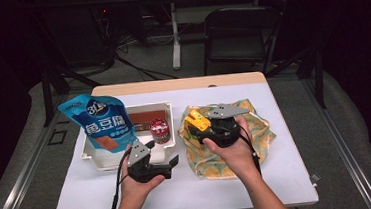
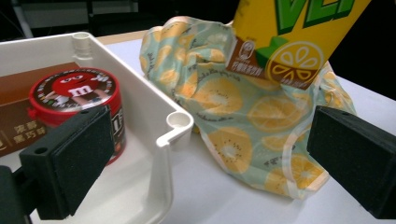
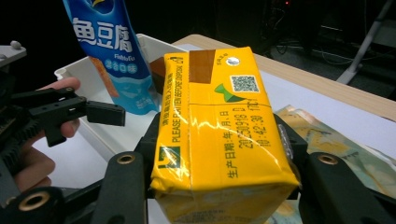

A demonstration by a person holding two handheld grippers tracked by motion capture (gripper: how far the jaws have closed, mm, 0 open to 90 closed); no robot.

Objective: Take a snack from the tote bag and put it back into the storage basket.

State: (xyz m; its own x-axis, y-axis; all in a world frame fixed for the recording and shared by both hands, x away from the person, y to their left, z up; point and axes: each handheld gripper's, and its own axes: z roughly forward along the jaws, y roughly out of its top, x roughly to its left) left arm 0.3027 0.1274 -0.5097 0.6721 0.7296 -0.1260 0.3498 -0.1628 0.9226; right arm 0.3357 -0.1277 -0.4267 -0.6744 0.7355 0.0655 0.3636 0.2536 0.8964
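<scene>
- one carton (image 1: 196, 119), yellow, is sitting clamped between the pads of the right gripper (image 1: 210, 126), above the bag (image 1: 255, 129).
- tray (image 1: 146, 109) is lying to the carton's left, just beside the bag; carton's long axis is pointing toward it.
- left gripper (image 1: 172, 161) is waiting by the tray, jaws wide apart, holding nothing.
- right hand is nearer.

yellow drink carton (image 3: 219, 135) | rectangular, sealed, printed date and QR code | clamped between black jaws, raised over fruit-print cloth bag (image 1: 255, 129) | bag crumpled on white table, right of tray
</scene>
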